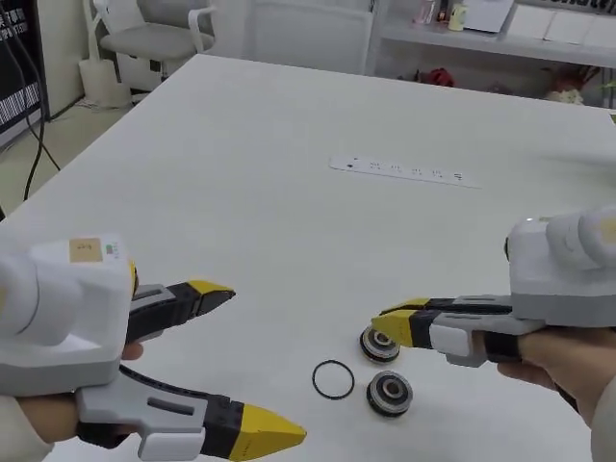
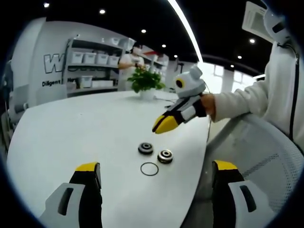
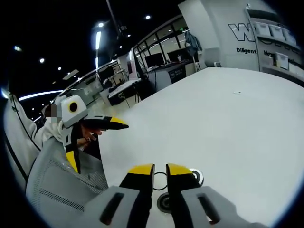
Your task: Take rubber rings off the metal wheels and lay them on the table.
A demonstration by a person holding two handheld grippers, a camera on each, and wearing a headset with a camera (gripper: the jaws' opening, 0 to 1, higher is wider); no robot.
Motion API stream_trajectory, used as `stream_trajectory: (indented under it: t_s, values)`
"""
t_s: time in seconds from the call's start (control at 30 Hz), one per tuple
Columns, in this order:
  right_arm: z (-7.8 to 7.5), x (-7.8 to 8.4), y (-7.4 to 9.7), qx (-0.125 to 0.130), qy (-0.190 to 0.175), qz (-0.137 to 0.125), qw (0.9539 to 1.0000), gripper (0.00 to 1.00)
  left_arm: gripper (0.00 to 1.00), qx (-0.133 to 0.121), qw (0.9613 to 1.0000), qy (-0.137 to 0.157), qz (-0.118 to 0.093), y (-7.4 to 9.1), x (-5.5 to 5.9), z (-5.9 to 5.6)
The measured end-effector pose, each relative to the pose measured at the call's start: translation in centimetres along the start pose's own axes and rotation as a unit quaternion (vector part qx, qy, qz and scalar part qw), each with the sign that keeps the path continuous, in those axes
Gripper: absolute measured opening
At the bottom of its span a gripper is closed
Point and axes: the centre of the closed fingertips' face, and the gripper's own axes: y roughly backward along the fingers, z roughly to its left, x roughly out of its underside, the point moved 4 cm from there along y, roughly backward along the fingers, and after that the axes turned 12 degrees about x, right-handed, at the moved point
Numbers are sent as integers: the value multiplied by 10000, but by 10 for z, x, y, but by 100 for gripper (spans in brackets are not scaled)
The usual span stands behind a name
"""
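Two small metal wheels (image 1: 390, 393) (image 1: 376, 346) lie close together on the white table (image 1: 250, 173), each with a dark outer rim. One loose black rubber ring (image 1: 333, 378) lies flat just left of them. My right gripper (image 1: 388, 321) hovers over the farther wheel with its yellow-tipped jaws together and nothing between them. My left gripper (image 1: 245, 361) is held wide open to the left of the ring, apart from it. The left gripper view has the ring (image 2: 149, 168), both wheels (image 2: 146, 148) (image 2: 165, 156) and the right gripper (image 2: 166, 124) ahead of my left gripper (image 2: 156, 167).
A white power strip (image 1: 404, 171) lies farther back on the table. An office chair (image 1: 154, 34) stands beyond the far left corner, with shelves (image 1: 500, 43) behind. The table's near edge runs close to the wheels (image 3: 197, 175). A potted plant (image 2: 145, 80) stands at one end.
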Motion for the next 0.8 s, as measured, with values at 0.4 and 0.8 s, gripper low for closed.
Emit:
stream_trajectory:
  t_s: [0.4, 0.8]
  values:
    - [-4, -8, 16, 59, 503, -190, 9985, 27, 99, 4, 10000, 13, 35, -2, 1, 0]
    - [-30, -5, 32, 279, 634, -317, 9971, 47, 98, -4, 10000, -18, 94, -8, 2, -1]
